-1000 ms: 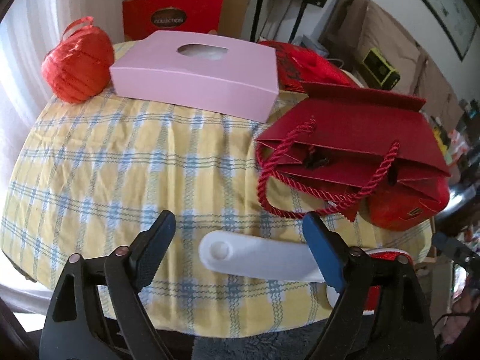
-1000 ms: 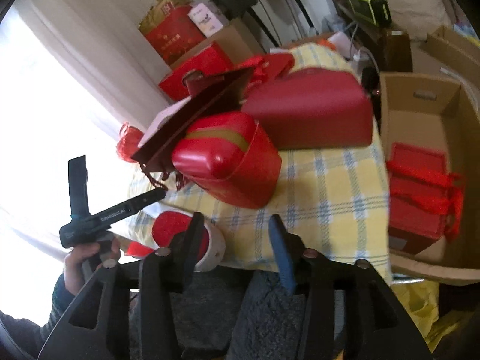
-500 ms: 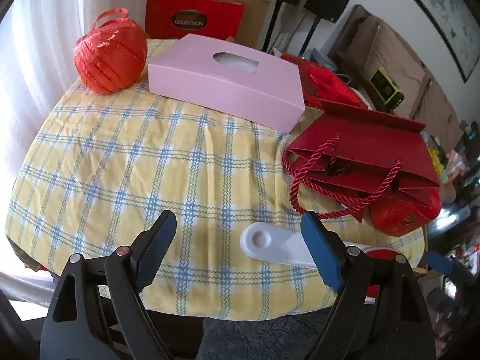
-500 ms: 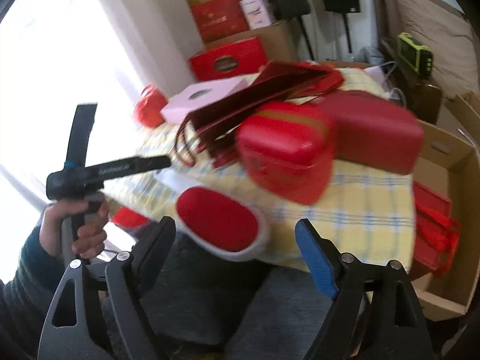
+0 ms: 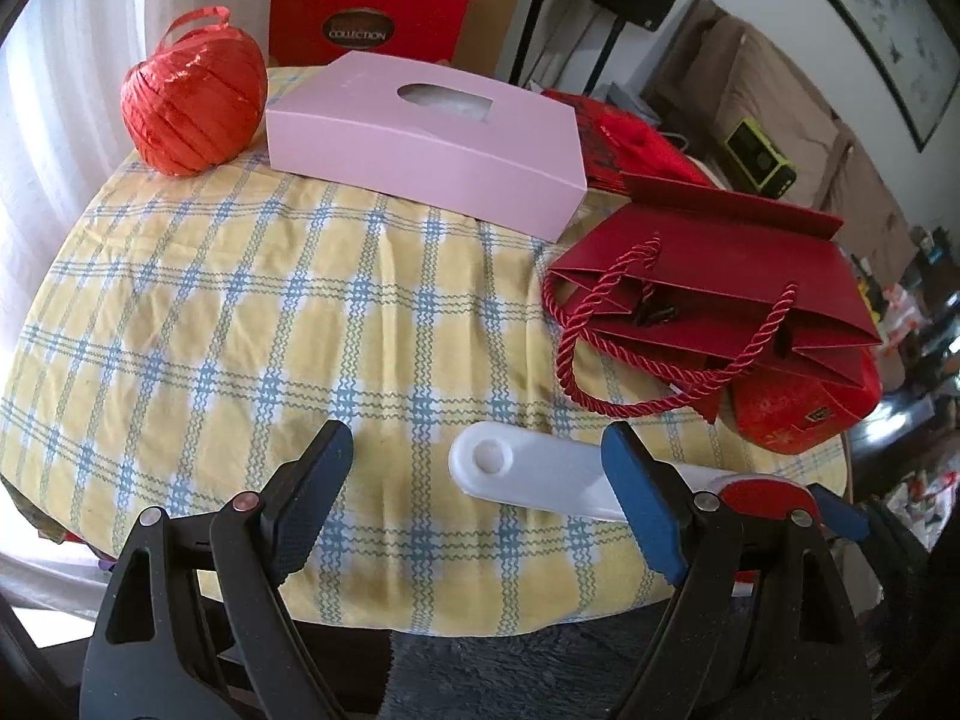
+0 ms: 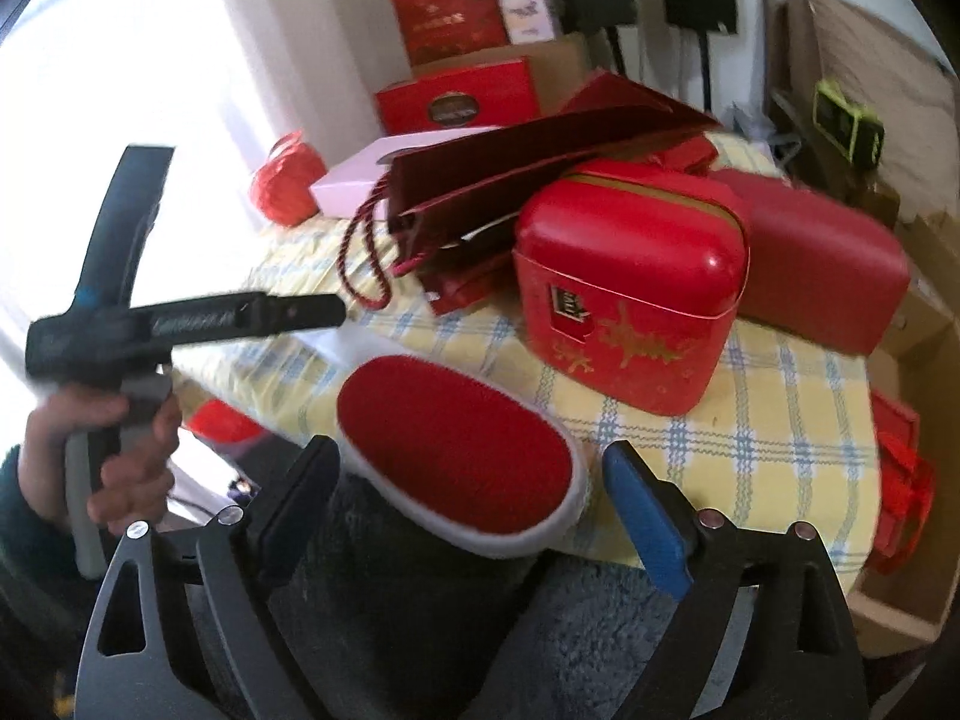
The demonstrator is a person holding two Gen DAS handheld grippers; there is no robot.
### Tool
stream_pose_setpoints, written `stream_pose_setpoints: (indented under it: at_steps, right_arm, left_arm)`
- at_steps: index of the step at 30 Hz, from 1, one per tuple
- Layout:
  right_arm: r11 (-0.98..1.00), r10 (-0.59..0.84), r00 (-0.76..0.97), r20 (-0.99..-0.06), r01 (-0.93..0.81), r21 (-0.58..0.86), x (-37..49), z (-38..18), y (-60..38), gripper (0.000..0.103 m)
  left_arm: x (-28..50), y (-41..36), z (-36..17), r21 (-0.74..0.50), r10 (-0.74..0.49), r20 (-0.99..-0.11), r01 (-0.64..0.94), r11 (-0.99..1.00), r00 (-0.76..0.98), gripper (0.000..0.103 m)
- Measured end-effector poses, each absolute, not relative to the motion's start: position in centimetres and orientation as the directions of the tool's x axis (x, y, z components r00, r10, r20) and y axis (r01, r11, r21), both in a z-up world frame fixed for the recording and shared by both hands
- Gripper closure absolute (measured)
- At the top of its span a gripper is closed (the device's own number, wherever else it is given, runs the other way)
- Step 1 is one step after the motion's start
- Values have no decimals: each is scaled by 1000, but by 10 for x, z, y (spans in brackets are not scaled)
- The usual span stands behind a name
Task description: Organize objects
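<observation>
The lint brush [image 6: 462, 456] lies at the near edge of the tabletop [image 5: 240, 330], its oval red velvety pad facing up inside a white plastic rim, low in the middle of the right wrist view. In the left wrist view its smooth white handle [image 5: 528, 471], flat with a round dimple at the tip, stretches across the lower middle of the frame.

Your right hand-held gripper [image 6: 465, 498] has just been opening; its jaws stand wide on either side of the brush head, not pressing on it. Your left hand-held gripper [image 5: 474, 480] is released too, with the handle's tip in the gap and nothing grasped. In the right wrist view your hand [image 6: 114, 450] grips the left tool's handle at the left of the frame.

Just beyond the brush stands a glossy red tin [image 6: 630, 294] with rounded corners and gold print, lid shut. A dark red paper gift bag [image 5: 720, 300] with twisted rope handles lies flat, partly over the tin; what it holds, you cannot tell. Further up, a matte pink cardboard box [image 5: 432, 144] shows an oval cutout with something pale inside. At the upper left sits a ball of shiny red ribbon [image 5: 192, 102]. The cloth is a yellow weave with blue checks.
</observation>
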State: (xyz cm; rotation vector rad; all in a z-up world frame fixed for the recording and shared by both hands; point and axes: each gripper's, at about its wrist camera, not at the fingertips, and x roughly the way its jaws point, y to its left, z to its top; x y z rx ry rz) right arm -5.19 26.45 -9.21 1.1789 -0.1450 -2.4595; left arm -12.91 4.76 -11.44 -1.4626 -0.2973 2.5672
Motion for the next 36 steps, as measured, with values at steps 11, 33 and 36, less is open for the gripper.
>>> stream_pose_setpoints:
  at_steps: [11,33,36]
  right_arm:
    - [-918,-377,-546,-748,331,221,-48,-93,248,14]
    - [-916,-361,-560,-745,361,173,-40,-96,232,21]
    - [-908,-377,-546,-748,377,182,-38,-97,230,26]
  left_arm:
    - [-121,65,-113,-246,246,-817,-71,-967,-522,20]
    - [-130,44,-111,-467,415,-791,5,-884,-450,40]
    - [-137,44,-111,-470,416,-798,17,-883,-437,38]
